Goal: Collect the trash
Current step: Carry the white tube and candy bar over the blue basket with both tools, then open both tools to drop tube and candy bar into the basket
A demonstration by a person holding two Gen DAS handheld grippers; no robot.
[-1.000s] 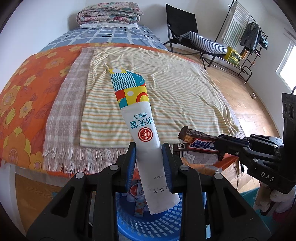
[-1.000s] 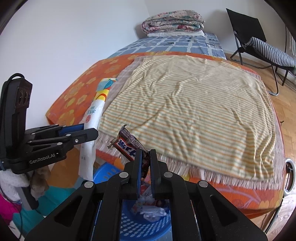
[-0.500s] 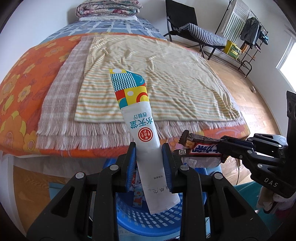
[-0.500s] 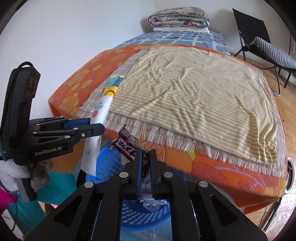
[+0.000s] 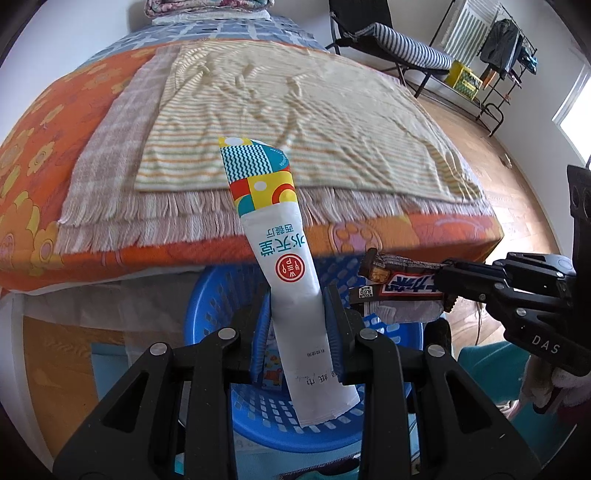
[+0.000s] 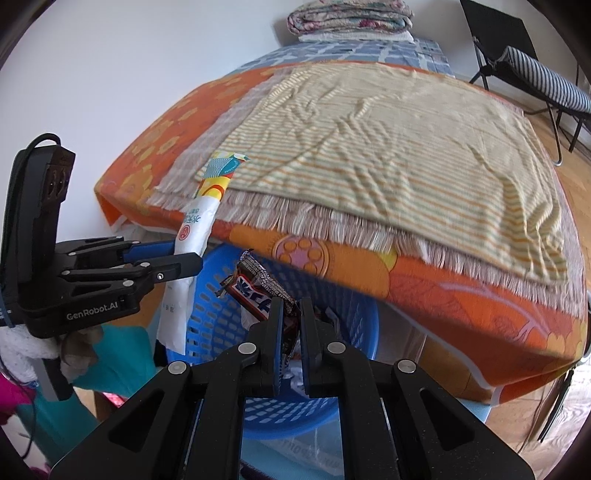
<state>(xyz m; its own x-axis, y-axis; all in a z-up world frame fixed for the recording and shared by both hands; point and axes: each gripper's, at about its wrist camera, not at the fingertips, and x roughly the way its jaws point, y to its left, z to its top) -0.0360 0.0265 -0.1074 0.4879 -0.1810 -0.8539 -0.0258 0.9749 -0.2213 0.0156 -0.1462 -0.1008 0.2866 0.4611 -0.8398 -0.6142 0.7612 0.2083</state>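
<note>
My left gripper (image 5: 297, 308) is shut on a long white tissue packet (image 5: 284, 266) with a colourful top end, held upright above a blue plastic basket (image 5: 218, 299). My right gripper (image 6: 291, 314) is shut on a dark candy bar wrapper (image 6: 255, 286), also above the basket (image 6: 221, 302). In the left wrist view the right gripper (image 5: 447, 286) holds the wrapper (image 5: 399, 280) just right of the packet. In the right wrist view the left gripper (image 6: 188, 258) holds the packet (image 6: 195, 229) at the left. Some trash lies inside the basket.
The bed (image 5: 37, 177) with an orange flowered sheet and a striped blanket (image 5: 295, 110) stands just behind the basket. A black folding chair (image 5: 388, 33) and a clothes rack (image 5: 506, 40) stand at the far right on the wooden floor.
Both grippers have drawn back from the bed and lowered with their trash. The blue basket now shows more fully beneath them, in front of the bed's edge.
</note>
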